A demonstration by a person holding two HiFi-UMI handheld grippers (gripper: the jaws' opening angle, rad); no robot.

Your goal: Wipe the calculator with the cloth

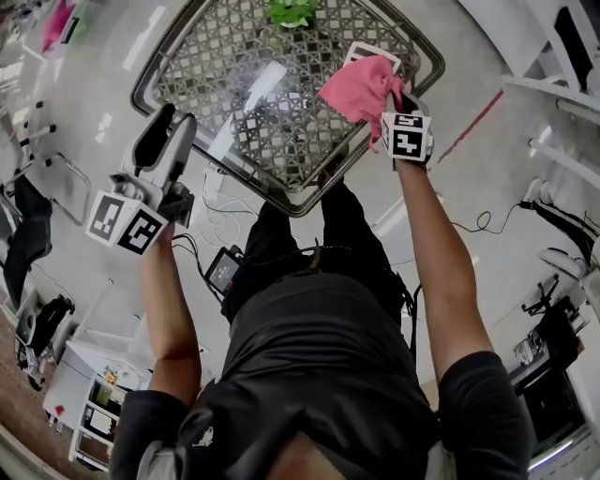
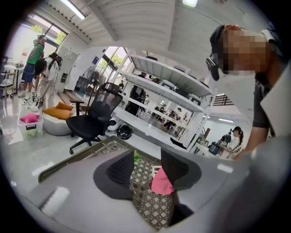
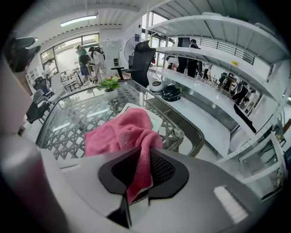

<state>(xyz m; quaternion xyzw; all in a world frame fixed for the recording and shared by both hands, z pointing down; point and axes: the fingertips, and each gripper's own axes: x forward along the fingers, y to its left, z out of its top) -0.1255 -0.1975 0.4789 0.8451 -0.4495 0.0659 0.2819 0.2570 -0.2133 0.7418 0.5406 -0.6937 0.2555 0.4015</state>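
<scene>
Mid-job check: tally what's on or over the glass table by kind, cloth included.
cloth, pink, held in the right gripper: 1
calculator, white, partly under the cloth: 1
plant, green, at the far edge: 1
Total: 3

I see a bright room: daylight enters by the windows (image 3: pixel 75 52) and strip lamps (image 2: pixel 72 8) shine overhead. The glass table (image 1: pixel 234 103) throws white glare, and every view bends at its edges.

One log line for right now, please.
right tool: shut on cloth | left tool: open, empty | cloth: over calculator, contact unclear
</scene>
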